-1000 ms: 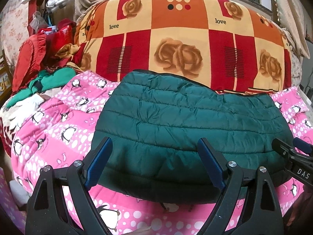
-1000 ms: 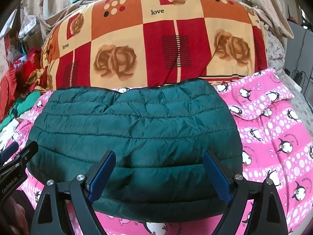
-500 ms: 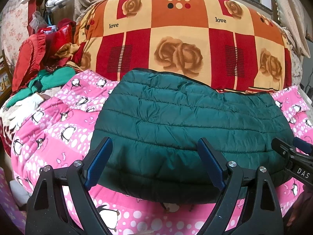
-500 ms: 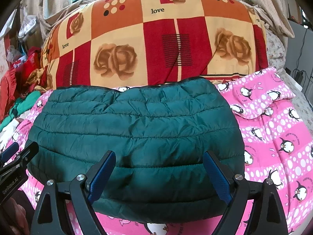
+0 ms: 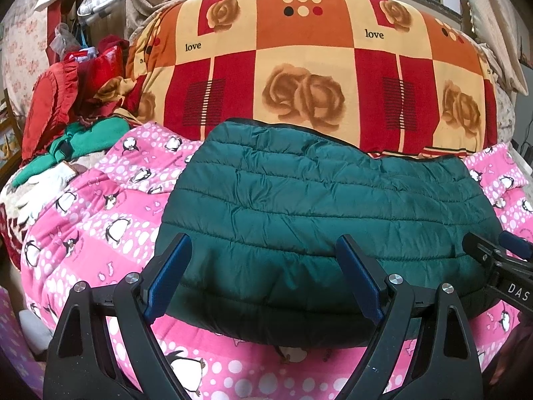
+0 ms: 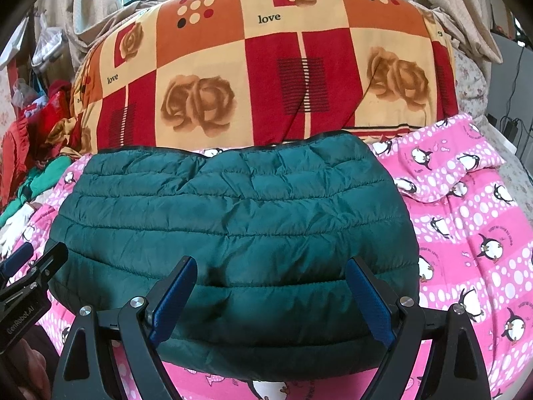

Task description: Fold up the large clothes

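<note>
A dark green quilted puffer jacket [image 5: 316, 206] lies folded into a wide flat bundle on the pink penguin bedspread [image 5: 100, 220]; it also shows in the right wrist view [image 6: 233, 220]. My left gripper [image 5: 263, 270] is open and empty, just above the jacket's near left edge. My right gripper [image 6: 269, 293] is open and empty, above the jacket's near right edge. Each gripper shows at the side of the other's view: the right one [image 5: 499, 260], the left one [image 6: 30, 273].
A big red, orange and cream rose-patterned quilt [image 5: 316, 66] is piled behind the jacket. Red and green clothes [image 5: 66, 116] are heaped at the far left. The pink bedspread [image 6: 466, 226] stretches to the right, with cables and a plug [image 6: 509, 123] beyond.
Both grippers have drawn slightly back and up from the jacket; the jacket lies still. Both stay open.
</note>
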